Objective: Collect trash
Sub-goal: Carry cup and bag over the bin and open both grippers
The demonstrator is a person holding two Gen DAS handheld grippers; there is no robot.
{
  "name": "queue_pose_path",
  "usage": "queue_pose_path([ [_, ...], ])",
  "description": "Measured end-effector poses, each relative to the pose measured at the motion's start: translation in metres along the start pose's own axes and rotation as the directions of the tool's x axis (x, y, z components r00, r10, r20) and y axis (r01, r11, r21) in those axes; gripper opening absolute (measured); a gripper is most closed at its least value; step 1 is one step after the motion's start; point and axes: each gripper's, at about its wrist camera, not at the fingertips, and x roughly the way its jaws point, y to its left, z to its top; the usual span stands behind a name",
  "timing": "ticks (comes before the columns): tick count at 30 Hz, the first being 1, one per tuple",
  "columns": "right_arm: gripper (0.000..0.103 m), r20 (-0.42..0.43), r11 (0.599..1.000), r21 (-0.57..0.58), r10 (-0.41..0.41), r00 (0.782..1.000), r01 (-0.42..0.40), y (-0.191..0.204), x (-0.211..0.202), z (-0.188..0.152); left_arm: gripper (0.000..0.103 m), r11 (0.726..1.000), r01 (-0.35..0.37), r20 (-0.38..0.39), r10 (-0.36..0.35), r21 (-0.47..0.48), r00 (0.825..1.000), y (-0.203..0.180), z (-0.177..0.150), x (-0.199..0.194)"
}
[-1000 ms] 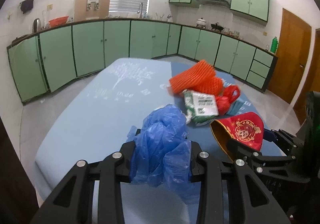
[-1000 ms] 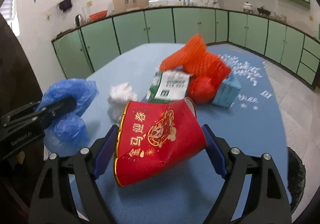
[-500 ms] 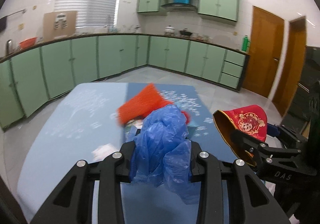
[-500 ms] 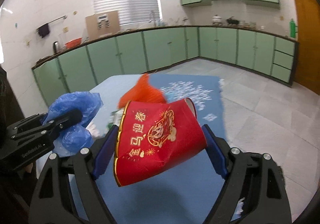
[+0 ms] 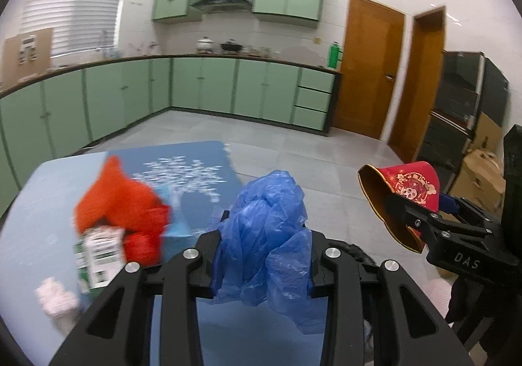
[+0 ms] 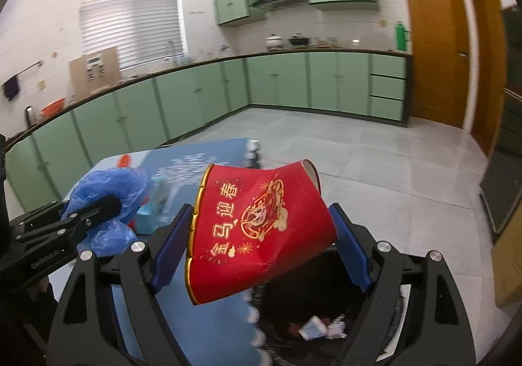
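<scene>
My left gripper point(image 5: 262, 229) is shut on a crumpled blue plastic bag point(image 5: 264, 235), held above the blue-covered table point(image 5: 36, 222). My right gripper point(image 6: 257, 232) is shut on a squashed red paper cup point(image 6: 257, 229) with gold print, its sides pressed between blue pads. In the left wrist view the red cup point(image 5: 407, 183) hangs to the right, past the table's edge. A dark trash bin point(image 6: 313, 310) with scraps inside stands on the floor just below the cup. The blue bag point(image 6: 107, 199) and left gripper appear at left in the right wrist view.
On the table lie an orange foam net point(image 5: 114, 193), a red bag, a white-green carton point(image 5: 98, 251) and a white tissue wad point(image 5: 57, 297). Green cabinets line the walls. Brown doors, a dark cabinet and cardboard boxes point(image 5: 479, 170) stand at right.
Both grippers swung right with their loads, off the table's middle toward its right edge. The trash pile slid left in view and the bin came into sight under the cup.
</scene>
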Motion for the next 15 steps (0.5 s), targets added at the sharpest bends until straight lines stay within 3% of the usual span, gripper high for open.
queue_pose_path([
  [7,0.08,-0.022,0.993,0.042,-0.112,0.993,0.113,-0.056,0.003,-0.015,0.036,0.995,0.083,-0.033,-0.081,0.062,0.996,-0.049,0.003,0.04],
  [15,0.08,-0.064,0.98,0.075,-0.181,0.981,0.185,-0.093,0.015,-0.035,0.036,0.984,0.147,-0.088,-0.138,0.099,0.987,-0.093,-0.001,0.089],
])
